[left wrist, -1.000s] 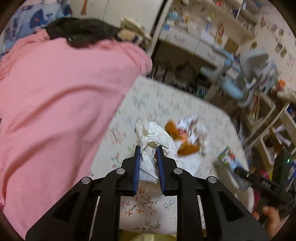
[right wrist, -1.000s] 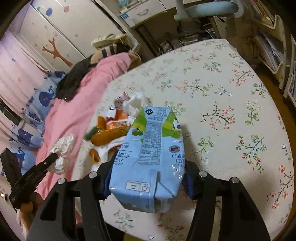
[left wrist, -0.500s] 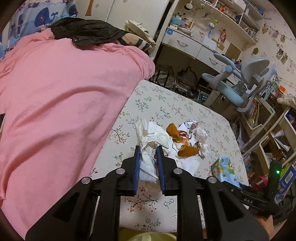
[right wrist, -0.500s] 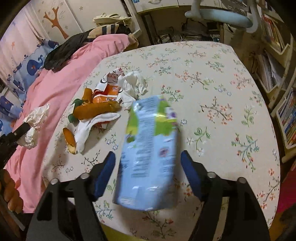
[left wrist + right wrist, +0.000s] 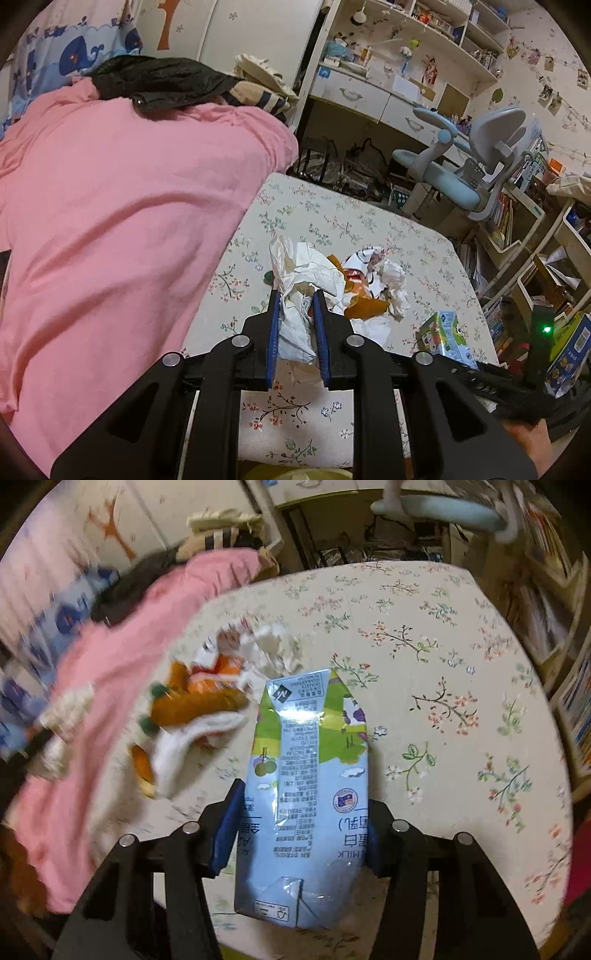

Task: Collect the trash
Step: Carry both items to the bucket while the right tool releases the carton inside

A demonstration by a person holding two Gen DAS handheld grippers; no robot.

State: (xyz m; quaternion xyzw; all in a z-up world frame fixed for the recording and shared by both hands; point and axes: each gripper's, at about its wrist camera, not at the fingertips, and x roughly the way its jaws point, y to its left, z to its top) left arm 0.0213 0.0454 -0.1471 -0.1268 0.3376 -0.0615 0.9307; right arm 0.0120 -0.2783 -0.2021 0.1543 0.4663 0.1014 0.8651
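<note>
Left gripper point(image 5: 297, 317) clamped on crumpled tissue point(image 5: 295, 291); right gripper point(image 5: 295, 812) pinching milk carton point(image 5: 306, 794). Carry level; release above yellow bin point(image 5: 295, 474) below jaws.

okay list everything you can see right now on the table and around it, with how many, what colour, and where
milk carton: one, light blue and green, between the right gripper's fingers
crumpled tissue: one wad, white, in the left gripper
wrapper pile: several pieces, orange and white, middle of the table
floral tablecloth: one, cream with small flowers, covering the table
pink blanket: one, on the bed left of the table
black jacket: one, on top of the blanket
desk chair: one, pale blue and grey, beyond the table
left gripper: black with blue pads, shut on tissue
right gripper: black with blue pads, around the carton
</note>
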